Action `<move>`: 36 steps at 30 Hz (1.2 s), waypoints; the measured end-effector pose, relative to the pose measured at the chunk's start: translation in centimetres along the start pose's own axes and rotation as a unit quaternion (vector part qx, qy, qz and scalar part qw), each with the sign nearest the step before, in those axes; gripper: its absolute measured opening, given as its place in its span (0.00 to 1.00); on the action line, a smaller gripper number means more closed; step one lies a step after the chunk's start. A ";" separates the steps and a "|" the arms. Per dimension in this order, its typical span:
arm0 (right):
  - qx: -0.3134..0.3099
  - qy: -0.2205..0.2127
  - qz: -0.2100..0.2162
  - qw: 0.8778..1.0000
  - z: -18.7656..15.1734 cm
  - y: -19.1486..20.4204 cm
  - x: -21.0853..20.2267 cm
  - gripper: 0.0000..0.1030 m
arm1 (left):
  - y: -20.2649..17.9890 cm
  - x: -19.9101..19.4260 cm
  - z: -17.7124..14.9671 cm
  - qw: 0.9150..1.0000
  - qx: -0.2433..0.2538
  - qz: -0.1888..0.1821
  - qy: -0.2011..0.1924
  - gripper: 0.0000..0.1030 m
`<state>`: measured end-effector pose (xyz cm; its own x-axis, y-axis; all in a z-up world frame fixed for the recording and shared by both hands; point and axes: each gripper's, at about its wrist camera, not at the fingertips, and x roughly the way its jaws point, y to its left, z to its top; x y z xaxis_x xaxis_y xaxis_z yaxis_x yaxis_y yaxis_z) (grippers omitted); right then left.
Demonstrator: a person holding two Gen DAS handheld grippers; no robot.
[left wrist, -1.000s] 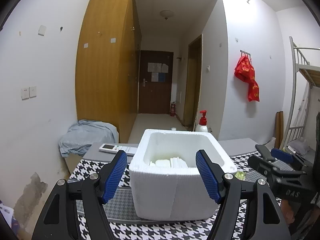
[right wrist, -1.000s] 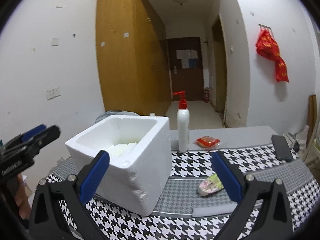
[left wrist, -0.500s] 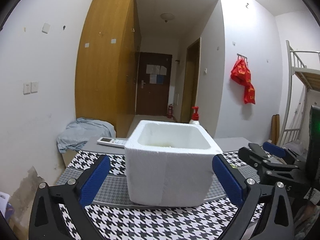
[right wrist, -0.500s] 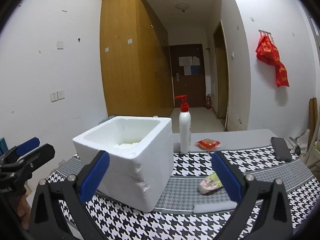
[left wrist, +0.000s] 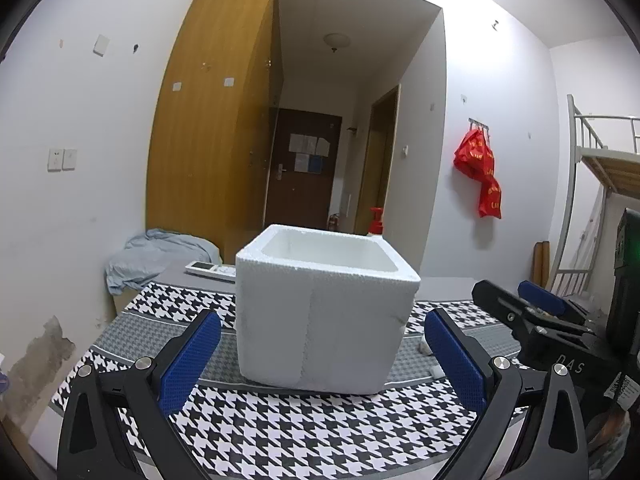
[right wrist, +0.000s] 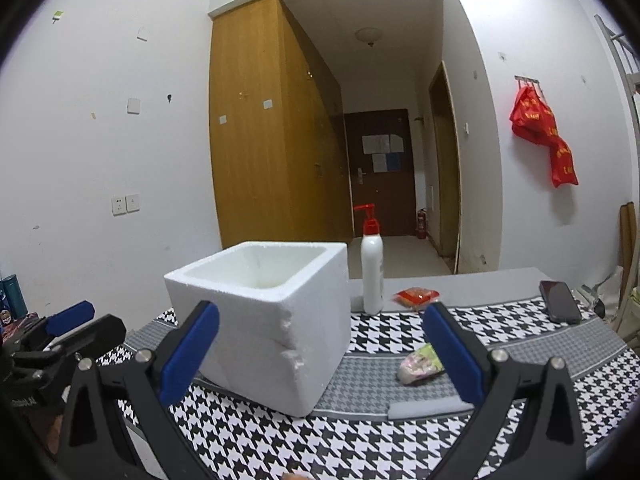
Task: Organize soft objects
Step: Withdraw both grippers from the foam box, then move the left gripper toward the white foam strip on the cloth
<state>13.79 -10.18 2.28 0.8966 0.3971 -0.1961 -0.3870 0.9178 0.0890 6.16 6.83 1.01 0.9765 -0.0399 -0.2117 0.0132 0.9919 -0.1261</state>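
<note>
White foam box (right wrist: 264, 320) mid-table; soft packet (right wrist: 420, 362) beside it. Between picks, seemingly: left gripper (left wrist: 322, 356) and right gripper (right wrist: 320, 354) wide open (both empty). Next: reach packet, close gently.

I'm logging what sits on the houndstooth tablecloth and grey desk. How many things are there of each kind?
Foam box: 1
Pump bottle: 1
Snack packets, red and pale green-pink: 2
Grey foam strip: 1
Phone: 1
Remote control: 1
Total: 7
Whatever lies inside the box cannot be seen.
</note>
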 end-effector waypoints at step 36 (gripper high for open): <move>0.069 0.035 -0.144 0.987 -2.9 -8.4 -1.8 1.00 | -7.4 4.5 -1.5 0.994 0.045 -0.089 0.039 0.99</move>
<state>14.84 -18.60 -1.00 0.9463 0.1238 -0.2987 -0.0815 0.9853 0.1501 10.13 -0.84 -0.42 0.9377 -0.2209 -0.2683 0.2061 0.9751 -0.0824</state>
